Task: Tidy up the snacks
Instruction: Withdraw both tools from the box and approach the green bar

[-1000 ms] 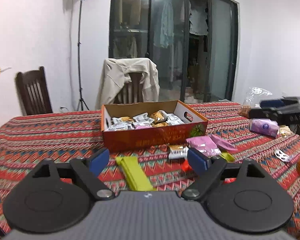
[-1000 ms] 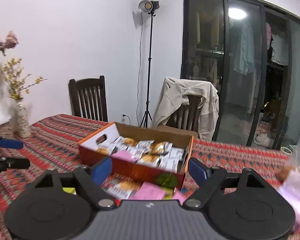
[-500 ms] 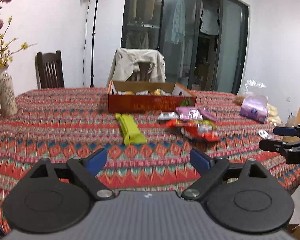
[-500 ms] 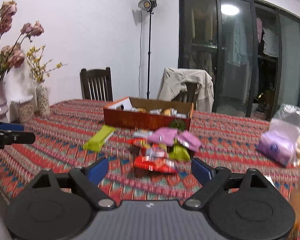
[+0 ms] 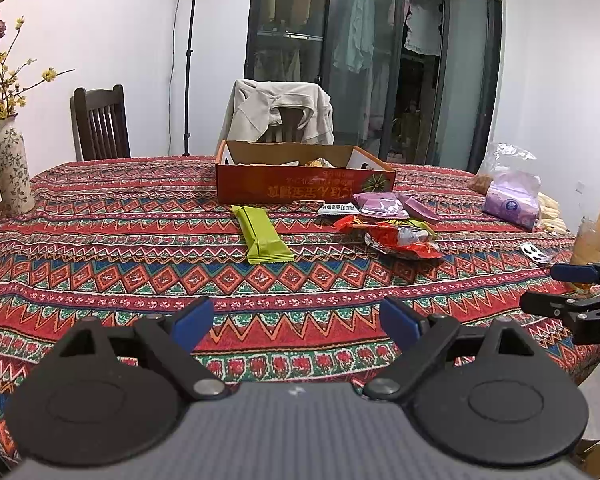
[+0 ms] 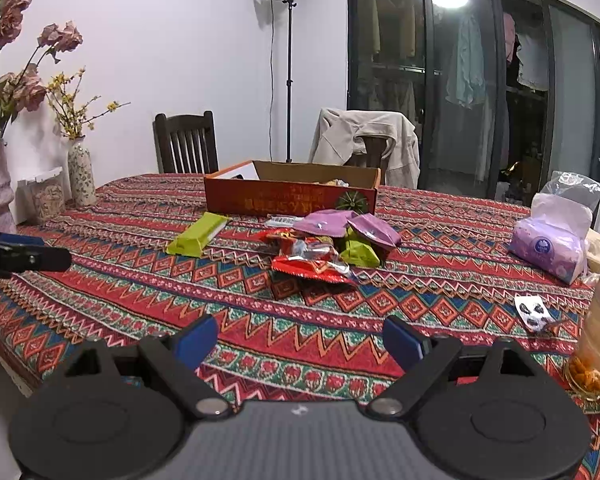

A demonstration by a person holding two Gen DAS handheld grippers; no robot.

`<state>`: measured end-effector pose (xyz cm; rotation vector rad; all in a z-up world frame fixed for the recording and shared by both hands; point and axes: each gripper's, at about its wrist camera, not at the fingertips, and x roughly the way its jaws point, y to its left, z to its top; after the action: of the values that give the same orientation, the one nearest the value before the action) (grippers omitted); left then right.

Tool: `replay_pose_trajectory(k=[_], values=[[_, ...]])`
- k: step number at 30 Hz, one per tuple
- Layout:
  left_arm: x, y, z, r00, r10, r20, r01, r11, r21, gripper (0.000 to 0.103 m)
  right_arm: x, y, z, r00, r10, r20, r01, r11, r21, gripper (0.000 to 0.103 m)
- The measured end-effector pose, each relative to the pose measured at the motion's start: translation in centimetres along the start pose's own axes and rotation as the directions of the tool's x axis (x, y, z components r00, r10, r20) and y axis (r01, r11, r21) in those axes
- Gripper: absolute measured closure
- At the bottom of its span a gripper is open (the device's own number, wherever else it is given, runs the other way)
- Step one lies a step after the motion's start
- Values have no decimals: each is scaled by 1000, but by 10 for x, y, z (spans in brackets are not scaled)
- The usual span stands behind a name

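Over on the far left a floral vase (image 5: 13,168) stands at the edge of the patterned tablecloth (image 5: 100,248), well clear of the action. Next along, the left gripper (image 5: 296,318) hovers low over the near side of the table, jaws wide apart with nothing between them; they have just been opening a touch further. Ahead of it the long green bar (image 5: 262,234) lies flat on the cloth, alone and easy to reach. It looks light and fairly stiff, so a pinch across its narrow middle should carry it without bending. Behind it sits the red cardboard box (image 5: 306,184), with snacks already inside, though from this low angle I can barely make out which ones. To the right of the bar is the loose heap: purple packets (image 6: 346,224), a crinkled red foil packet (image 6: 310,264) and a green pouch (image 6: 358,252) overlapping each other. Those are soft, slippery and crushable, best nipped by a sealed end seam. Further right, the right gripper (image 6: 300,340) also hangs empty, jaws spread and likewise just opened wider. Beyond it rests a purple tissue pack (image 6: 548,248), and a glass (image 6: 598,340) stands close by the table edge.
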<state>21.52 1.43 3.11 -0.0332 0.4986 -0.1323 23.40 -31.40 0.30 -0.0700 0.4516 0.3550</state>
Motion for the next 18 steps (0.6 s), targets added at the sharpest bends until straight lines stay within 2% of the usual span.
replay_pose_trajectory(k=[10,18], values=[[32,8,14,1000,-1,-25,1,1000,-4,12,28,-4,10,1000,14,-23,-14,1000,3,14],[84,21,32,999,-24,-47,22,999,-49,12,67,-10,30,999,22,-30,-22,1000,-14,14]])
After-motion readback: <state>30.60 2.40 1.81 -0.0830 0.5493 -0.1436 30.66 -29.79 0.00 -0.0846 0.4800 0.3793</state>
